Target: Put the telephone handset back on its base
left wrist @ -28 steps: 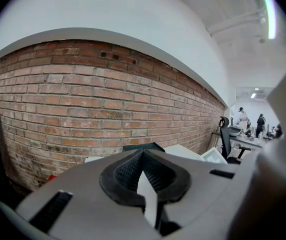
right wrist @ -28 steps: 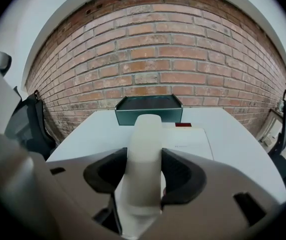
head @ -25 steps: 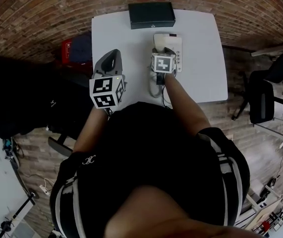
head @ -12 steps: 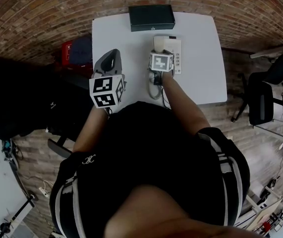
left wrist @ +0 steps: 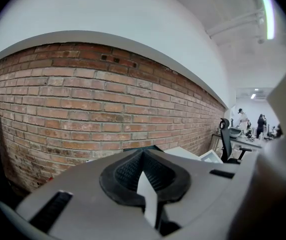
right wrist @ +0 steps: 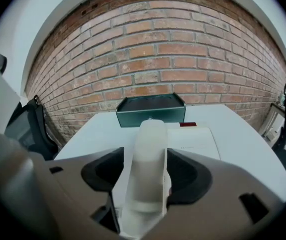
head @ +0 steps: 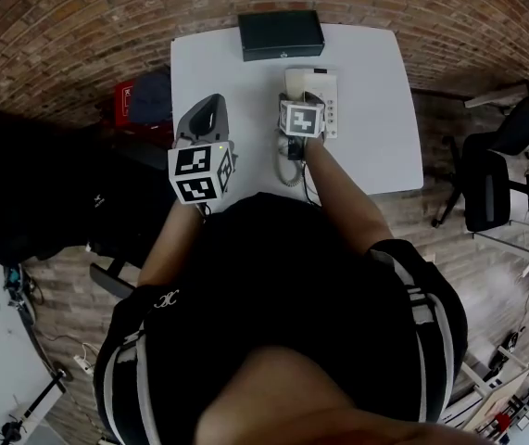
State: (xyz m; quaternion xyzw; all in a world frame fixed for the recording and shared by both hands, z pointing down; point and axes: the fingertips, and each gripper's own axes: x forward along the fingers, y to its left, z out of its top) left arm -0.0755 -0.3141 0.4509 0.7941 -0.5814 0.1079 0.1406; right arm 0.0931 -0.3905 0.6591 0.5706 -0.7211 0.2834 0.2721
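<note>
I'm opening the right gripper (right wrist: 149,171) off the handset (right wrist: 152,134), which seems to be resting on its base (right wrist: 193,139), so the task is wrapping up; the left gripper (left wrist: 145,171) is idling closed and empty.

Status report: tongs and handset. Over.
Left tongs shut, empty. Right tongs opening, handset between them, along the left of the base. Dark box behind it, clear.

Handset (right wrist: 148,164) appeared smooth cream plastic, tabletop (right wrist: 95,134) matt white, wall (right wrist: 158,59) rough red brick, box (right wrist: 150,111) dark, faintly glossy.
</note>
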